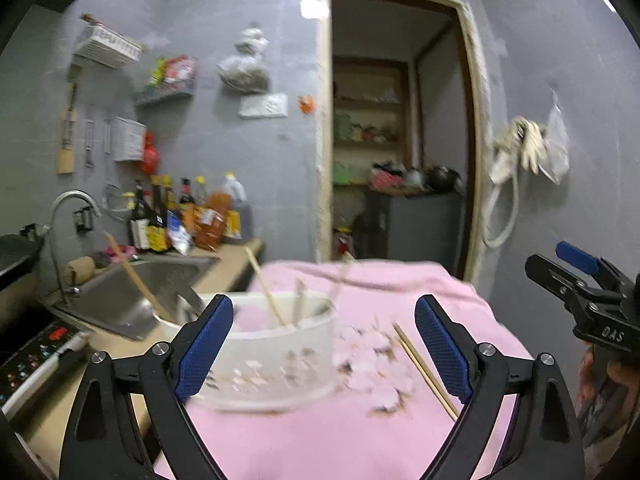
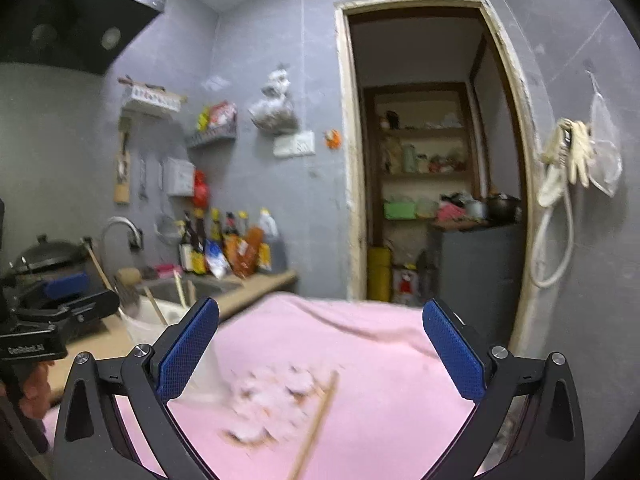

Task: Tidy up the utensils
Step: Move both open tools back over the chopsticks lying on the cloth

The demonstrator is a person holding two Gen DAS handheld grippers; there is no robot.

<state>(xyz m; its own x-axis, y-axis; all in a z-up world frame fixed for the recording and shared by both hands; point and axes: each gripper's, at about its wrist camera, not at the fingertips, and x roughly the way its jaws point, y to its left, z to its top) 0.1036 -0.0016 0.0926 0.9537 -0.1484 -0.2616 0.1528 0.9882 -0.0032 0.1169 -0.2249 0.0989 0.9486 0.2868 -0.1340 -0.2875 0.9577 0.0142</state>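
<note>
A white plastic utensil holder (image 1: 276, 356) stands on the pink cloth (image 1: 328, 436), with chopsticks and a utensil leaning inside it. A pair of wooden chopsticks (image 1: 426, 372) lies on the cloth to its right. My left gripper (image 1: 324, 344) is open just in front of the holder, nothing between its blue pads. In the right wrist view my right gripper (image 2: 320, 360) is open over the cloth, and the chopsticks (image 2: 314, 428) lie below it, not touched. The holder (image 2: 148, 324) shows behind its left finger. The right gripper (image 1: 580, 280) also appears at the right edge of the left wrist view.
A steel sink (image 1: 132, 292) with a tap (image 1: 68, 208) sits left of the cloth, and sauce bottles (image 1: 188, 216) stand behind it. A stove panel (image 1: 32, 356) lies at lower left. An open doorway (image 1: 400, 140) leads to a storeroom. A wok (image 2: 48, 252) sits far left.
</note>
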